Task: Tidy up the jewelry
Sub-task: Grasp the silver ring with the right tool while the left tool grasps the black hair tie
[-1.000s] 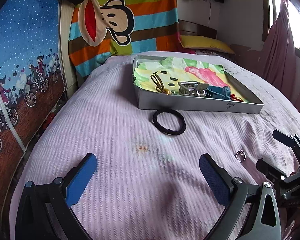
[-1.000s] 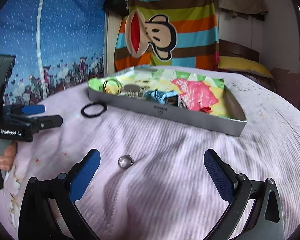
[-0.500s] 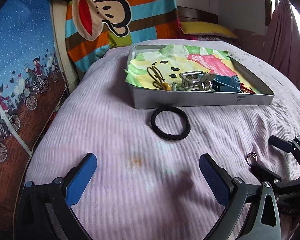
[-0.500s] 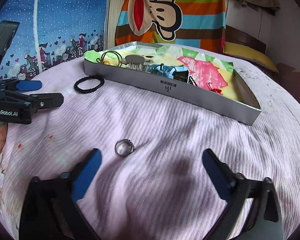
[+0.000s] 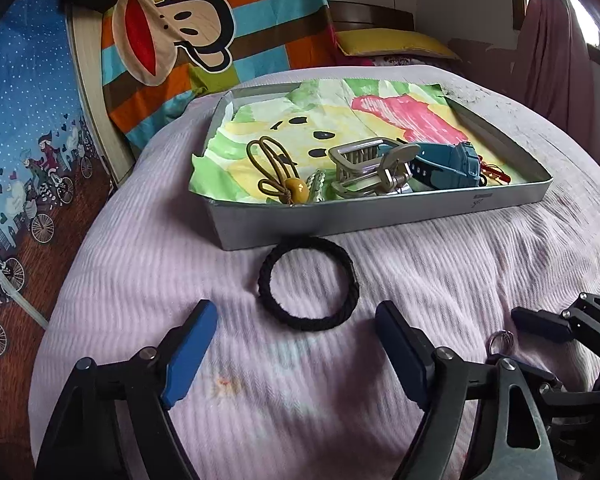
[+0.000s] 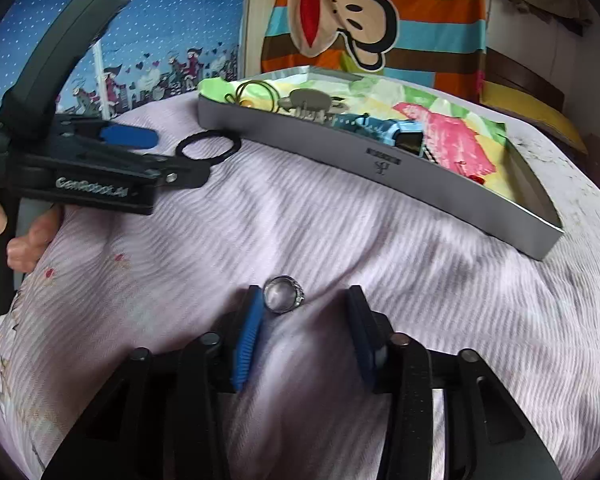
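A black hair tie [image 5: 308,282] lies on the pink bedspread just in front of the grey tray [image 5: 380,216]; it also shows in the right wrist view [image 6: 208,145]. My left gripper [image 5: 296,344] is open, its tips just short of the hair tie. A silver ring [image 6: 283,294] lies on the bedspread, also seen in the left wrist view [image 5: 502,338]. My right gripper [image 6: 304,320] is open but narrowed, low over the bed, with the ring against its left finger [image 6: 250,332]. The tray holds hair clips and elastics.
The tray [image 6: 380,168] is lined with a colourful paper and holds a grey claw clip [image 5: 368,164], a blue clip [image 5: 448,166] and a yellow-bead elastic [image 5: 280,172]. A striped monkey blanket [image 5: 204,40] hangs behind. The bed edge drops off at left.
Both grippers moved forward and down. The left one closed in on the hair tie. The right one narrowed its jaws and came down around the ring.
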